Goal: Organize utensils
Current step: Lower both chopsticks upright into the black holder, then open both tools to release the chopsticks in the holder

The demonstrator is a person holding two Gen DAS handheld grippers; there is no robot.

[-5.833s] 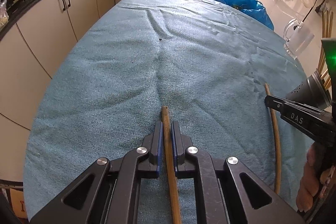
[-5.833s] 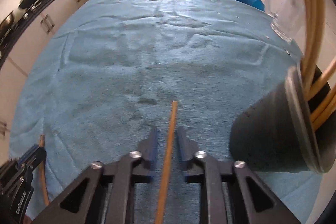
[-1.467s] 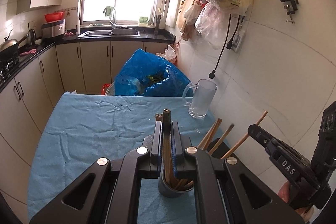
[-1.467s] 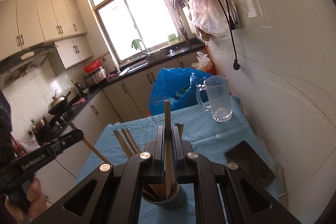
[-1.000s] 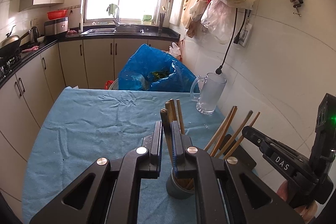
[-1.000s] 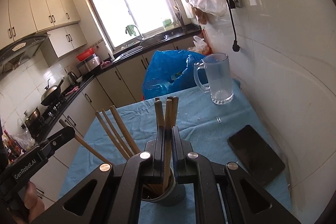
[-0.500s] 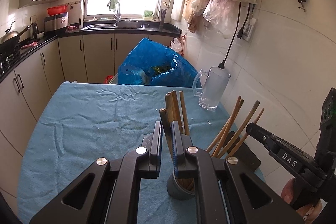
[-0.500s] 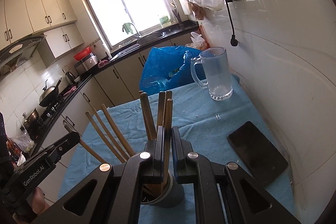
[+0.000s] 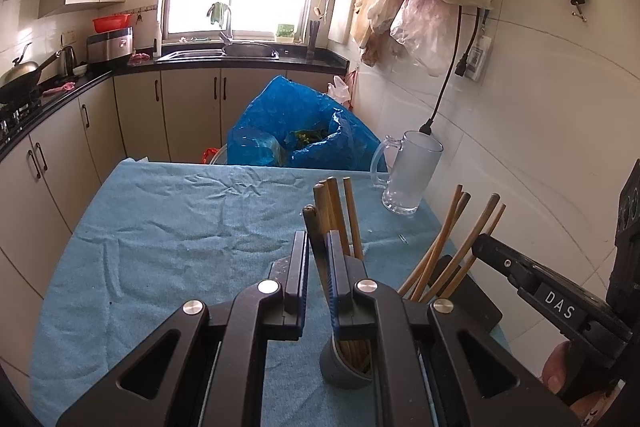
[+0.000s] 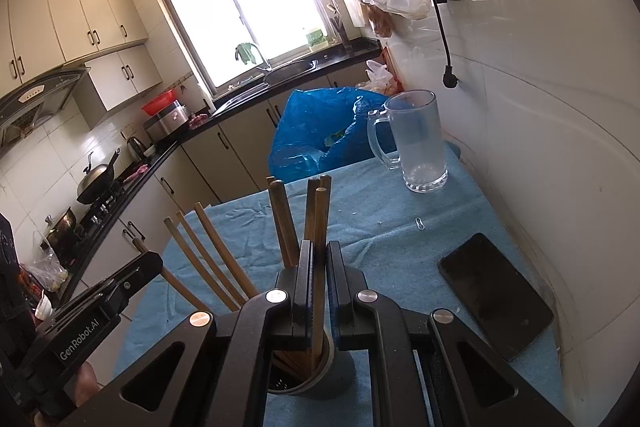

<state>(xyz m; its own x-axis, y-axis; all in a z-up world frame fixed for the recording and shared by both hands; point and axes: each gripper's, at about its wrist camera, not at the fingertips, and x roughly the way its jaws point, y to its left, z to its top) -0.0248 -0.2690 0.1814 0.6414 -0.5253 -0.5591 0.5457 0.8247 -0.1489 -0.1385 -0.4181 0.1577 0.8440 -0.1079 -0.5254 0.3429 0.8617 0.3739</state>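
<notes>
Well, chopstick (image 9: 314,239) btm hidden behind left hand-held gripper (image 9: 317,255), in holder (image 9: 346,371).

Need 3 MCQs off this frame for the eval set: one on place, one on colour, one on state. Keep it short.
1. Where does the glass mug stand?
A. on the counter by the sink
B. on the blue cloth near the wall
C. inside the blue bag

2. What colour is the chopstick holder?
A. grey
B. red
C. white

3. What are the right tongs doing?
A. open, empty
B. shut on the mug handle
C. shut on a chopstick that reaches into the holder

Answers: 1 B, the mug sits on the cloth beside the tiled wall. 2 A, the cup is grey. 3 C, the pads clamp one stick.
</notes>
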